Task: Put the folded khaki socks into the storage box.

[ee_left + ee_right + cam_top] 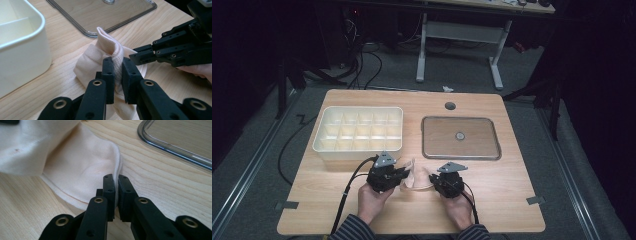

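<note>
Tongs on both sides are clamped on the same piece of pale peach cloth (416, 176), which lies on the tabletop (502, 200) near the person's edge, between the two hands and in front of the gap between the white compartment box (358, 131) and the clear lid (461, 137). From the left gripper view, the left tongs (117, 75) pinch a ribbed, raised fold of the cloth so that it stands up in a ridge, while the right tongs (140, 56) come in from the side; the right gripper view has the right tongs (116, 191) closed on a thin hemmed edge, low and almost touching the wood. The step in hand looks like folding or gathering the cloth (perhaps to fit one of the box's cells, though that is a guess). To do it well, I would keep both grips firm and move the hands together, so the fabric stays lightly taut rather than sagging or slipping out of the thinner right-hand pinch. Lift slightly before carrying one edge over the other, so the cloth does not drag and bunch on the wood. Release one side only once the fold lies flat and aligned.
</note>
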Available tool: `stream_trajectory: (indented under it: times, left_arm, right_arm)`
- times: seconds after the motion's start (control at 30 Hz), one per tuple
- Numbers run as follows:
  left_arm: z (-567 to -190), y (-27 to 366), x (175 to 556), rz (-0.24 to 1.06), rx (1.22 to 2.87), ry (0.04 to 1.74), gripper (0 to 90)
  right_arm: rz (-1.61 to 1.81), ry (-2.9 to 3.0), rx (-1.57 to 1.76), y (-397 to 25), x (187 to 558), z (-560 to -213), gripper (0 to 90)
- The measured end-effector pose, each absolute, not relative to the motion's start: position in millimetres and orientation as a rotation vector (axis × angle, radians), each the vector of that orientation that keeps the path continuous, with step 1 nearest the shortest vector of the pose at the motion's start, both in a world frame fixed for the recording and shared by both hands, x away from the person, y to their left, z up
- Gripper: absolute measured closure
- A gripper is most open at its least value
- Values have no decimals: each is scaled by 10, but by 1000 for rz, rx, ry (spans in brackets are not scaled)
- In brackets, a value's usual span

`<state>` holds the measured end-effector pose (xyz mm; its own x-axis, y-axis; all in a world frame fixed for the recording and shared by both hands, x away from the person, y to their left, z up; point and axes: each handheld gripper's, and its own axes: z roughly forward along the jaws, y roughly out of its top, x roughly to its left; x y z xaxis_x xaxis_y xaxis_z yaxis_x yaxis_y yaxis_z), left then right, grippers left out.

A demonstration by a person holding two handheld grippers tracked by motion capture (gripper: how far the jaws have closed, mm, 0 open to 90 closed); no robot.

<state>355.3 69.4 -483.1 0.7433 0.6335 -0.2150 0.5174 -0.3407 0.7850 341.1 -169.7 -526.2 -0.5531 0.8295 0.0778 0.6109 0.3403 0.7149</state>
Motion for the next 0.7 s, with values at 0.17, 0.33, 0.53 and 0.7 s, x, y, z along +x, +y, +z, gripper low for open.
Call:
stream_trajectory:
  times: [0.17, 0.33, 0.53, 0.7]
  left_arm:
    - [-4891, 637, 3585, 148, 2042, 870, 812]
    - [-4946, 579, 3610, 141, 2055, 879, 807]
    - [-4985, 536, 3631, 132, 2068, 879, 797]
    - [-5014, 508, 3634, 131, 2078, 876, 795]
  right_arm:
    - [1040, 2312, 1293, -1678, 3405, -5264, 856]
    - [1043, 2313, 1293, -1680, 3409, -5267, 855]
    - [1042, 2315, 1295, -1684, 3409, -5267, 855]
    - [1044, 2313, 1297, -1684, 3411, -5270, 855]
